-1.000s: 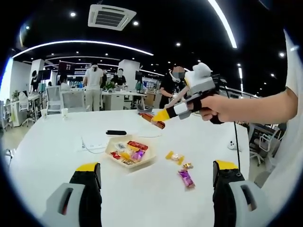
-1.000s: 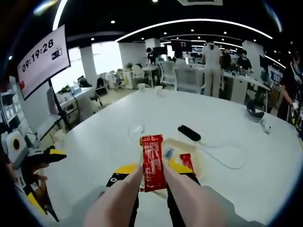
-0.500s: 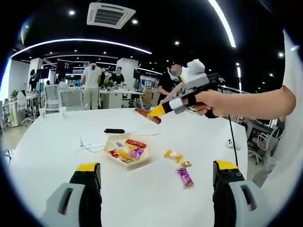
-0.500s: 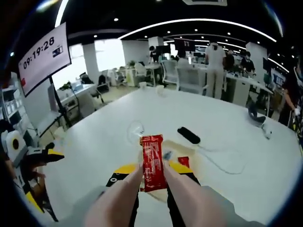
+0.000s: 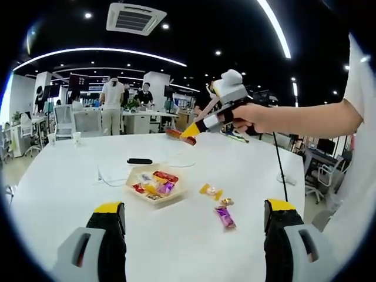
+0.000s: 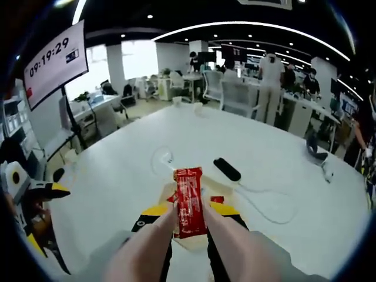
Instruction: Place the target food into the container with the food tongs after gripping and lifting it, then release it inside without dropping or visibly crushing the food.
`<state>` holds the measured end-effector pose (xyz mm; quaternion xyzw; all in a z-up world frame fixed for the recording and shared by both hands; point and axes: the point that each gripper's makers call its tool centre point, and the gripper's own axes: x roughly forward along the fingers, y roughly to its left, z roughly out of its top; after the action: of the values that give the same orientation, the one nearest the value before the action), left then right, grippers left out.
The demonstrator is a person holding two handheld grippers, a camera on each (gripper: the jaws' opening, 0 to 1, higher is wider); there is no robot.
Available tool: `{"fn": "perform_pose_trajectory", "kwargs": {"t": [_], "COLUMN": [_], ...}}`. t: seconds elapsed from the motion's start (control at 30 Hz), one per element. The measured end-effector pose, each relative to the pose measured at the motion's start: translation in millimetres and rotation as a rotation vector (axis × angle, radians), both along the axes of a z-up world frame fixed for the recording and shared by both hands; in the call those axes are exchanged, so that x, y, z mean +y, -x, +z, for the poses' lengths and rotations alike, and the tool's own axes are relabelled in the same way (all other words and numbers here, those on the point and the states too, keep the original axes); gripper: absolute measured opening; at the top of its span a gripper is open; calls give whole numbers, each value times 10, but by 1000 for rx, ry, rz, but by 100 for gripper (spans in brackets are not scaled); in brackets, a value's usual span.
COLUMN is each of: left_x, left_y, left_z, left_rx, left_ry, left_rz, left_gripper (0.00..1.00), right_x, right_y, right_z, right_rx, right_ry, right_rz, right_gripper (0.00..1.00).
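Here the right tongs (image 6: 189,220) are clenched on a red packet (image 6: 189,201), long axis pointing forward, above the tray (image 5: 154,187); loose candies (image 5: 218,204) lie beside; left tongs (image 5: 191,226) are released.

A large white rectangular wall screen (image 6: 56,63) at upper left of the right gripper view is showing black digits "09:19:29", with a small dark icon just after them, too small to read. The red foil snack packet (image 6: 190,201) is carrying pale print, too blurred to read. Nothing is reading legibly in the left gripper view.
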<state>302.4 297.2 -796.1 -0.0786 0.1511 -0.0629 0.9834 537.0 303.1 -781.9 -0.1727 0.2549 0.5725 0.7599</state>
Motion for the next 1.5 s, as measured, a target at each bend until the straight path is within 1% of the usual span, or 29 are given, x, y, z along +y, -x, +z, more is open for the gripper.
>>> {"fn": "perform_pose_trajectory", "kwargs": {"t": [0.07,0.2,0.23,0.33,0.43,0.5,0.6,0.67,0.77,0.83,0.97,1.03,1.13,1.23,1.33,1.4,1.5], "left_x": [14,26,30,37,43,48,56,79,97,131,134,127,109,123,147,168,179], "left_y": [-9,-33,-39,-66,-104,-123,-160,-174,-180,-185,-186,-190,-204,-211,-211,-210,-215], "left_z": [19,33,39,56,83,87,83,90,113,121,127,136,110,86,75,62,65], "left_rx": [-4,-6,-8,-11,-18,-20,-18,-19,-27,-33,-36,-40,-35,-27,-26,-23,-26], "left_ry": [-1,-3,-6,-4,-2,-1,-5,-8,-5,-4,-9,-9,-4,-2,-2,-4,3], "left_rz": [3,2,1,0,-2,-1,-10,-8,-2,10,17,19,18,17,16,20,26], "left_gripper": [99,99,99,99,99,99,99,99,99,99,99,99,99,99,99,99,99], "right_x": [3,40,49,65,45,48,63,36,43,65,95,100,121,133,152,159,168], "right_y": [8,0,-51,-119,-126,-103,-77,-36,-28,-25,-90,-111,-188,-258,-343,-338,-425], "right_z": [12,31,18,21,29,29,-39,-56,-88,-69,-40,21,50,94,87,79,92], "right_rx": [-10,-8,-10,-13,-71,-69,-50,-44,-36,-23,-21,-24,-44,-31,-34,-32,-28], "right_ry": [9,19,26,34,73,71,80,89,88,67,61,54,45,35,42,48,49], "right_rz": [12,27,32,39,76,85,94,100,101,88,80,78,73,56,55,57,49], "right_gripper": [21,21,21,21,21,21,21,21,21,21,21,21,21,21,21,21,21]}}
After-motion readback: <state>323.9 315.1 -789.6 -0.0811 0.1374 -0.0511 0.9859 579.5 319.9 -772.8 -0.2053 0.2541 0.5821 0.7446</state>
